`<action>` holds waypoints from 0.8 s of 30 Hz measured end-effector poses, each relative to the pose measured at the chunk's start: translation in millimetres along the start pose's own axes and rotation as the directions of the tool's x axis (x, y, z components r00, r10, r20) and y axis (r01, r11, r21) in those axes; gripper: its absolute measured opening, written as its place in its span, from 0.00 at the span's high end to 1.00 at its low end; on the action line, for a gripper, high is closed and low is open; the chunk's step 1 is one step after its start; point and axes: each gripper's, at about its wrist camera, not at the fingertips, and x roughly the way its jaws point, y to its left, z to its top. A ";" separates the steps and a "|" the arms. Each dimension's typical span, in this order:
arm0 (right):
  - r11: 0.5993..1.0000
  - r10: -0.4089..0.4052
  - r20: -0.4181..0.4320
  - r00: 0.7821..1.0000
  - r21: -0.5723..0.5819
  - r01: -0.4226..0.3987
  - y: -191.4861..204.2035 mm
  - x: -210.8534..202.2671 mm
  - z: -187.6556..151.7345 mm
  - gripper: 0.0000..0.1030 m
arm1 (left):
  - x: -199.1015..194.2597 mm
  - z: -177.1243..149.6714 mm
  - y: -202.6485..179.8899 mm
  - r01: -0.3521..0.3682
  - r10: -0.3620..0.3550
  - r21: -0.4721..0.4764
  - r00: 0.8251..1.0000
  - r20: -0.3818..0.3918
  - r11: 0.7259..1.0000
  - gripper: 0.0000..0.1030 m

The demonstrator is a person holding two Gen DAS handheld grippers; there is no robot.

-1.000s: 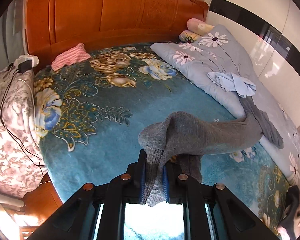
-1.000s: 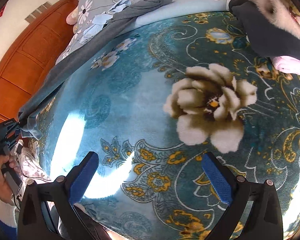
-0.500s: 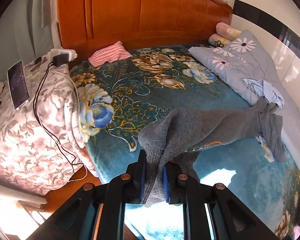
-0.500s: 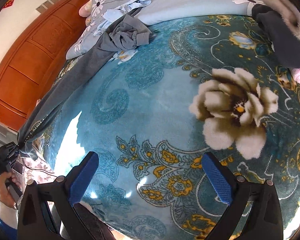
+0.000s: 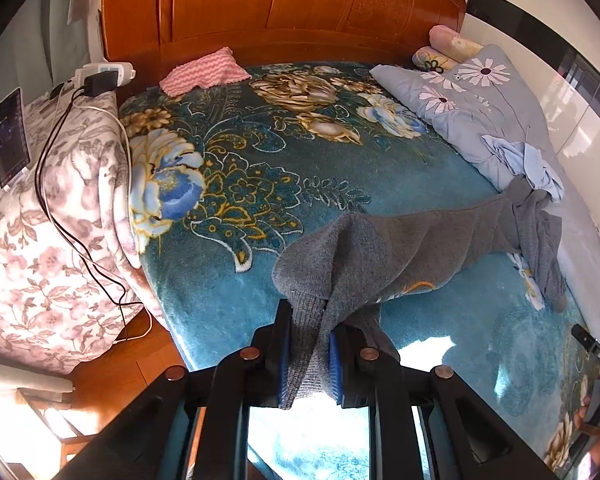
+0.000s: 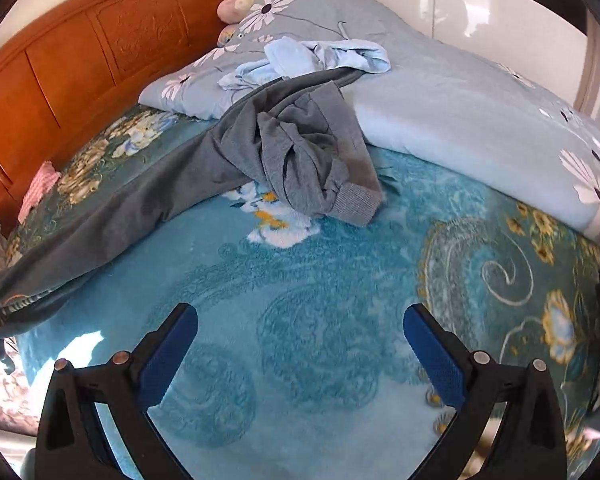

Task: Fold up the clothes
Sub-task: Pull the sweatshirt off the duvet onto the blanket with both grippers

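A long grey knit garment [image 5: 400, 248] lies stretched across the teal flowered blanket [image 5: 240, 264]. Its ribbed end sits between the blue pads of my left gripper [image 5: 308, 320], which grips it at the bed's near edge while the jaws start opening. The far end of the grey garment [image 6: 300, 152] is bunched up with a ribbed cuff against the daisy quilt [image 6: 460, 112]. My right gripper [image 6: 300, 320] stands wide open above the bare blanket, well short of that bunch, with nothing between its fingers. In the left wrist view, its black body [image 5: 596, 356] shows at the right edge.
A light blue garment [image 6: 312, 56] lies on the quilt behind the grey bunch. A pink cloth [image 5: 204, 70] rests by the wooden headboard [image 5: 280, 0]. Left of the bed, flowered bedding [image 5: 40, 240] carries a phone [image 5: 10, 136] and charger cables [image 5: 60, 184].
The left gripper pulled the grey garment toward the bed's near left edge, and its far end slid off the quilt into a bunch. The right gripper swung across toward that bunch.
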 end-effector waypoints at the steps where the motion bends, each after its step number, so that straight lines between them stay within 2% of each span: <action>1: 1.000 -0.011 -0.001 1.000 -0.029 0.011 1.4 10.2 9.2 0.00 | 4.5 1.1 0.9 0.000 0.000 -0.003 1.000 -0.005 1.000 0.82; 5: 0.985 -0.095 0.012 0.995 -0.143 0.095 7.2 50.0 43.9 0.00 | 23.4 5.6 -0.5 -0.003 0.003 0.003 1.000 -0.021 1.000 0.81; 8: 0.974 -0.101 -0.003 0.995 -0.203 0.098 13.0 78.6 61.9 0.00 | 37.0 7.9 -1.0 -0.001 0.001 0.003 0.999 -0.040 1.000 0.82; 11: 0.955 -0.135 -0.079 0.988 -0.276 0.109 24.2 108.4 69.7 0.00 | 44.8 10.0 -1.9 0.006 -0.005 0.001 0.999 -0.045 1.000 0.81; 14: 0.936 -0.186 -0.086 0.979 -0.318 0.151 29.0 124.7 75.6 0.02 | 48.3 12.1 -3.8 0.003 -0.003 0.011 0.999 -0.041 1.000 0.81; 16: 0.931 -0.209 -0.077 0.975 -0.319 0.175 29.1 130.0 80.0 0.17 | 49.2 13.5 -4.2 0.003 -0.003 0.015 0.999 -0.041 1.000 0.81; 18: 0.938 -0.230 -0.135 0.964 -0.295 0.182 24.4 139.7 84.0 0.48 | 48.0 14.4 -4.8 0.007 -0.007 0.012 0.999 -0.041 1.000 0.81; 20: 0.964 -0.185 -0.202 0.962 -0.229 0.137 16.1 143.1 89.3 0.66 | 44.6 16.4 -5.1 0.018 -0.017 0.011 0.999 -0.040 1.000 0.81; 22: 0.965 -0.219 -0.170 0.961 -0.187 0.187 9.3 128.6 97.9 0.78 | 36.6 20.2 -6.0 0.033 -0.032 0.015 0.999 -0.025 0.999 0.81; 24: 0.960 -0.259 -0.133 0.957 -0.144 0.240 2.7 112.9 106.8 0.81 | 24.4 26.0 -7.0 0.040 -0.040 0.028 0.999 0.002 0.999 0.81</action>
